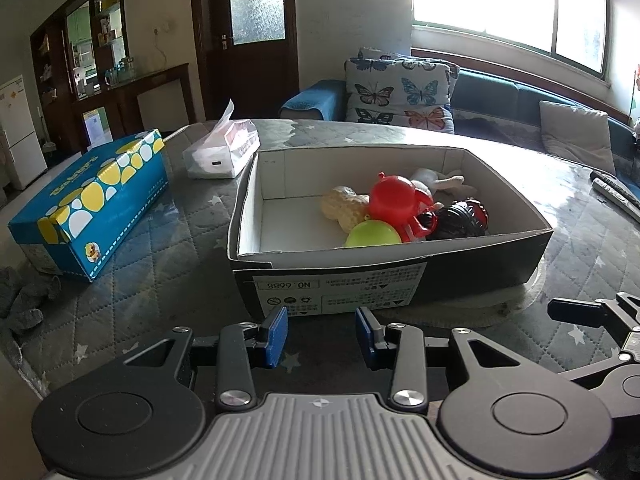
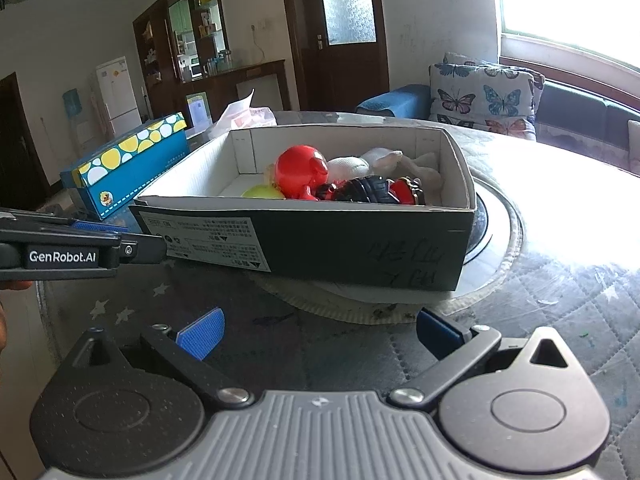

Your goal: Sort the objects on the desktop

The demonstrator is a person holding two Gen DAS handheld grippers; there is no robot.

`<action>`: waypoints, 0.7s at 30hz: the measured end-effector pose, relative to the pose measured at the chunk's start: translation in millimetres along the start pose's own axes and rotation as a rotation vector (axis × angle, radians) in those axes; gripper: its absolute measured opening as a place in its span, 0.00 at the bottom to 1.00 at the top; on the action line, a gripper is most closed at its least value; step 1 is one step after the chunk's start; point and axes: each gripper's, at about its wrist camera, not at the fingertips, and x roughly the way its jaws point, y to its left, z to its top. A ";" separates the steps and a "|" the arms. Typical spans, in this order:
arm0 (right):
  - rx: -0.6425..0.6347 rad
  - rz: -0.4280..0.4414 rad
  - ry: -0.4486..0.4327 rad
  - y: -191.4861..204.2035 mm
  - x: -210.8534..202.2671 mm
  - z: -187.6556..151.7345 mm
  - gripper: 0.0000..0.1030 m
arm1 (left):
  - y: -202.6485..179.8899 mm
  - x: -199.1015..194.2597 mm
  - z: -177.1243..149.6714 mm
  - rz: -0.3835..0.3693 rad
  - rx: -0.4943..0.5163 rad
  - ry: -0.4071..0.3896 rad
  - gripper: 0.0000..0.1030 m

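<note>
The left gripper (image 1: 321,330) is hovering just short of the black box (image 1: 400,276), its blue pads spread with nothing between them. The right gripper (image 2: 320,334) is hanging beside it, spread wider, also holding nothing. Inside the box, a red toy (image 1: 394,199), a green ball (image 1: 372,233) and a black toy (image 1: 460,220) are lying bunched together

A butterfly-print cushion (image 1: 400,92) leans on the blue sofa (image 1: 520,100).

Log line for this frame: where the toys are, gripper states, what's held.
toys in box | left gripper open, empty | right gripper open, empty | both short of box
</note>
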 end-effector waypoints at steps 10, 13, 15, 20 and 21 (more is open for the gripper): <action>0.006 -0.015 0.012 -1.9 6.8 4.7 1.00 | -3.7 6.9 0.2 0.006 0.008 0.014 0.39; 0.008 -0.017 0.017 -2.7 9.5 6.2 1.00 | -3.8 8.3 0.5 0.009 0.008 0.017 0.39; 0.008 -0.018 0.020 -2.9 11.2 6.8 1.00 | -4.0 9.5 0.6 0.011 0.007 0.020 0.39; 0.010 -0.018 0.027 -5.1 15.9 9.4 1.00 | -5.5 11.5 0.0 0.016 0.013 0.027 0.39; 0.012 -0.018 0.028 -5.6 16.8 10.0 1.00 | -5.9 11.9 0.1 0.018 0.015 0.028 0.39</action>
